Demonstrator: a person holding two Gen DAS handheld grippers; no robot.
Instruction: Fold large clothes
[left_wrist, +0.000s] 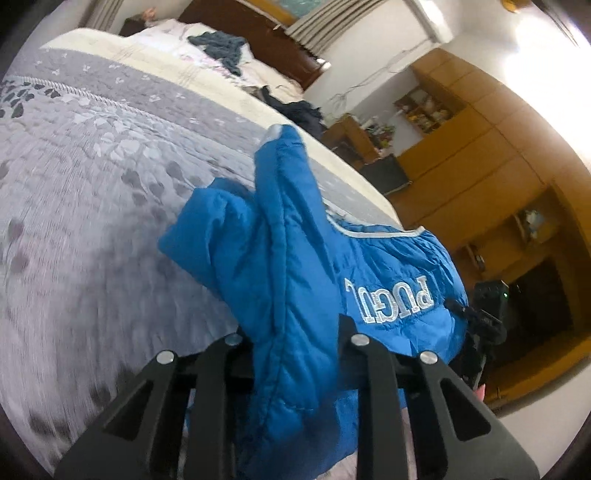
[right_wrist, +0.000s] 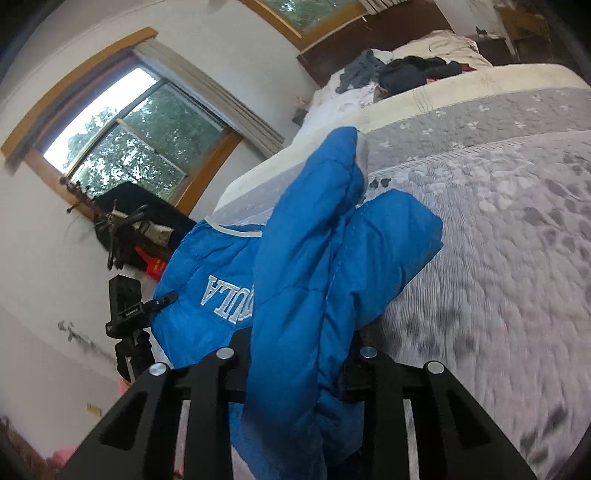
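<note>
Daylight from window (right_wrist: 122, 136); bedspread (left_wrist: 92, 192) motion-blurred; fisheye bends edges, dark corners.

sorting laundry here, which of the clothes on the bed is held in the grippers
The blue puffer jacket with white lettering, clamped by both grippers. The grey-blue garment and dark clothes lie untouched near the headboard.

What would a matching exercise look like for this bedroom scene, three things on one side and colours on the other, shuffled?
Things:
1. padded jacket
2. bedspread
3. cupboards

Colours:
A. grey with a leaf pattern
B. orange-brown wood
C. bright blue with white lettering

Pairs: 1-C, 2-A, 3-B
</note>
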